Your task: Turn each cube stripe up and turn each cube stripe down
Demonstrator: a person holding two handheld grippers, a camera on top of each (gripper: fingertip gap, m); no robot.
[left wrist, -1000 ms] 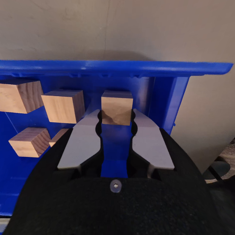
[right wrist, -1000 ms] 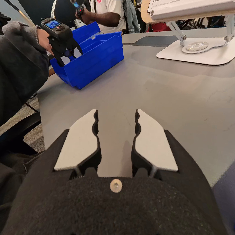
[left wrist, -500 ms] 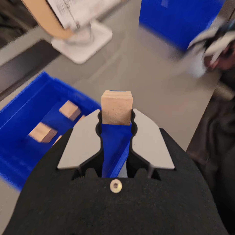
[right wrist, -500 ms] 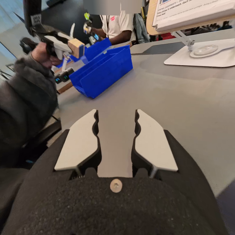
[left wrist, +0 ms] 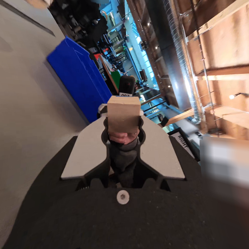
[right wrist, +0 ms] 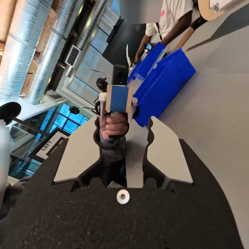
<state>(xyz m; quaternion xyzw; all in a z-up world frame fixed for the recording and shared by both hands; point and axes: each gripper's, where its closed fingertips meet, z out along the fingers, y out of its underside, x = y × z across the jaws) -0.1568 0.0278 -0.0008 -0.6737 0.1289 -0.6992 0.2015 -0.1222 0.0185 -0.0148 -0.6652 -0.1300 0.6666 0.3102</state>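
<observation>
In the left wrist view, the left gripper (left wrist: 123,119) held a wooden cube (left wrist: 123,114) off the counter (left wrist: 27,94), its jaws closed on the cube's two side faces at the tips. The plain wood faces looked back at the camera, and only a thin blue edge showed along the cube's far top. Directly behind the cube, toward 12 o'clock, stood the black camera of the right gripper (left wrist: 126,86), with a hand (left wrist: 121,138) and grey sleeve showing below the cube between the fingers. A blue bin (left wrist: 78,75) sat on the tilted grey counter at about 10 o'clock. The whole scene was rolled, with ceiling ducts running down the right side.

In the right wrist view, the right gripper (right wrist: 123,121) had its jaws wide apart with nothing between them. Straight ahead at 12 o'clock, the left gripper (right wrist: 118,100) presented the cube (right wrist: 119,100) with its blue stripe (right wrist: 118,99) facing this camera, white fingertips pressed on either side. The hand (right wrist: 114,128) gripping the handle was below it. The blue bin (right wrist: 164,86) lay at 1 o'clock on the counter (right wrist: 208,121), and a person in a white shirt (right wrist: 173,17) stood beyond at about 1 o'clock.
</observation>
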